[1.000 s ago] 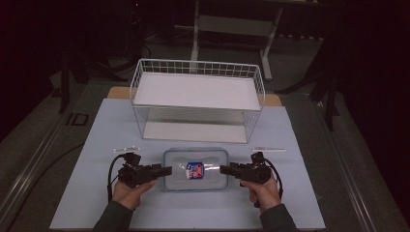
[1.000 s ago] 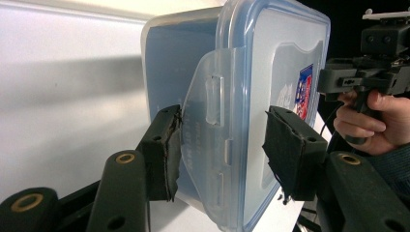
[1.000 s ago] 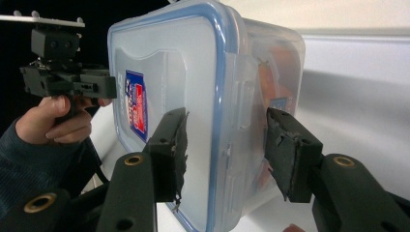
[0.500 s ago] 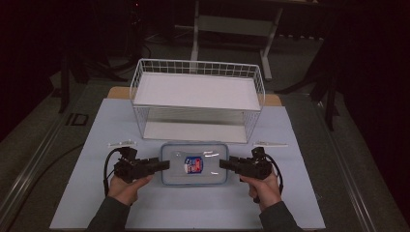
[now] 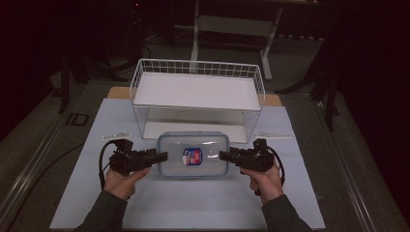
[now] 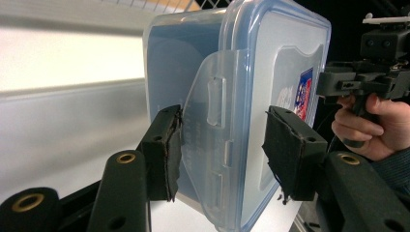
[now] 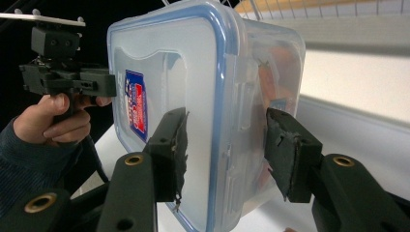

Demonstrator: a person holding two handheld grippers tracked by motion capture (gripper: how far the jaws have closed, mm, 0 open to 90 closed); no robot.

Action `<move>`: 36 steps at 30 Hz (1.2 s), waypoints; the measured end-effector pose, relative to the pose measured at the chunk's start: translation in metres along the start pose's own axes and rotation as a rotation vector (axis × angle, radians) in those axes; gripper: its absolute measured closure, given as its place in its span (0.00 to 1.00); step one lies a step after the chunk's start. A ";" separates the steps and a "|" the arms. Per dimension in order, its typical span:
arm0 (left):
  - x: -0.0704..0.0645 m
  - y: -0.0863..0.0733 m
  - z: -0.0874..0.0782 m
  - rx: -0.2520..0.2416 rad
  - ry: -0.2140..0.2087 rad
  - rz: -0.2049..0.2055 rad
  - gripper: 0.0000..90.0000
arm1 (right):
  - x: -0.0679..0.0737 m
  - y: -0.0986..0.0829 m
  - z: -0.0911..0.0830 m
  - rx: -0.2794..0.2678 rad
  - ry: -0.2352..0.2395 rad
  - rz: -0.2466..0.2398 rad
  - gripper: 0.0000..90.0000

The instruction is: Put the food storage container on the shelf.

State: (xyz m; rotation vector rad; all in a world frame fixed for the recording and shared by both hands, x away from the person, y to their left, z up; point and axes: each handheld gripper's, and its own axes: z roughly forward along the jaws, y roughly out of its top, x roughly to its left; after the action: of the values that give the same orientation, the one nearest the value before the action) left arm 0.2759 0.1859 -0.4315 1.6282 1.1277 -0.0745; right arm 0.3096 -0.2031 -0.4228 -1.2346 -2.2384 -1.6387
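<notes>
We've got the lidded plastic container (image 5: 193, 154) on the white mat (image 5: 87, 193), just before the wire rack (image 5: 198, 99); left gripper (image 5: 162, 156) and right gripper (image 5: 223, 155) straddle its ends, jaws spread.

Dim lab: white mat (image 5: 193, 203) on table, cables, equipment stand (image 5: 232, 24) behind.

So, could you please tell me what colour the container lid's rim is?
Blue rim on a clear lid, best seen in the right gripper view.
</notes>
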 end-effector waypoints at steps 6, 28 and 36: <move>-0.003 0.010 -0.005 -0.014 -0.003 0.017 0.55 | 0.005 0.012 -0.002 -0.014 -0.003 -0.025 0.57; -0.011 0.045 -0.016 -0.086 -0.023 0.065 0.54 | 0.025 0.052 -0.012 -0.063 -0.029 -0.107 0.57; -0.016 0.065 -0.018 -0.119 -0.017 0.094 0.54 | 0.026 0.066 -0.015 -0.100 -0.024 -0.121 0.57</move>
State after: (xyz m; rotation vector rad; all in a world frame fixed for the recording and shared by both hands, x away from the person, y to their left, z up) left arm 0.3033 0.1934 -0.3680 1.5689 1.0223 0.0387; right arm 0.3305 -0.1955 -0.3537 -1.1678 -2.3134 -1.8085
